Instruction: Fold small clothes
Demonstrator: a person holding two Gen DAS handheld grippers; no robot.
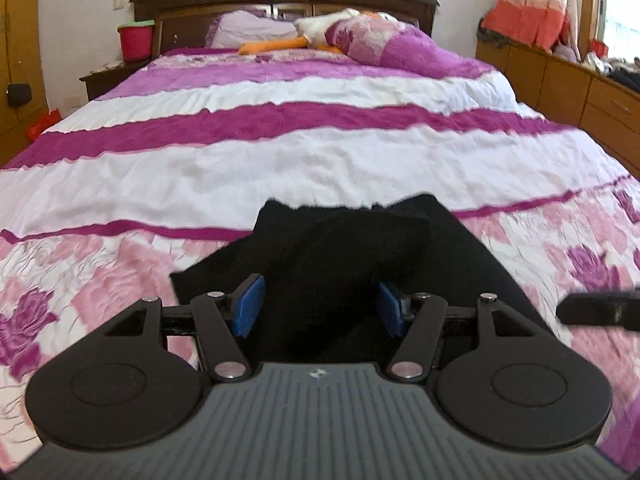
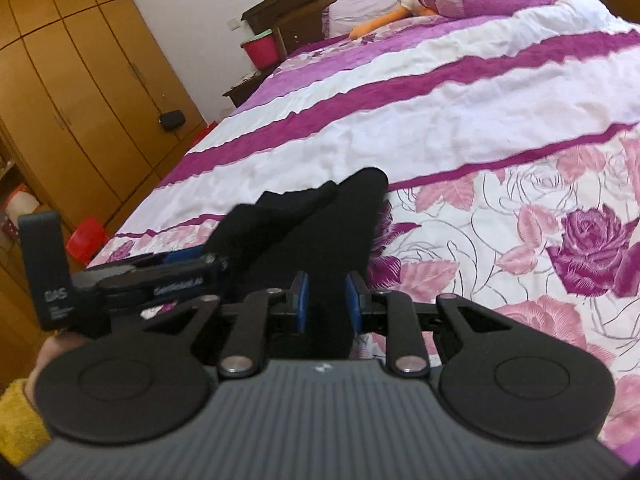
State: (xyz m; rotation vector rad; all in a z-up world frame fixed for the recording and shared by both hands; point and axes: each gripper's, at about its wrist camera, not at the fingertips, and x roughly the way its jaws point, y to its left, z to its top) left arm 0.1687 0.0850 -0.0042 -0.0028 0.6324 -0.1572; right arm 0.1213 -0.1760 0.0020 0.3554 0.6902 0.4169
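A black garment (image 1: 340,248) lies rumpled on the near, flowered end of the bed cover (image 1: 120,264). My left gripper (image 1: 320,308) hovers over its near edge, jaws wide apart, blue pads (image 1: 248,304) showing, with black cloth filling the gap between and below them. My right gripper (image 2: 327,304) is shut on a narrow ridge of the black garment (image 2: 320,232), which runs away from the pads toward the white stripe. In the right wrist view the left gripper (image 2: 188,258) sits at the garment's left side, held by a hand (image 2: 52,352) in a yellow sleeve. The right gripper's (image 1: 600,312) body shows blurred at the left view's right edge.
The bed's purple and white striped cover (image 1: 280,160) stretches back to pillows (image 1: 400,40) and a plush toy (image 1: 288,44) at the headboard. A red bucket (image 1: 136,40) stands on the nightstand. A wooden wardrobe (image 2: 80,80) lines the left side, low drawers (image 1: 580,88) the right.
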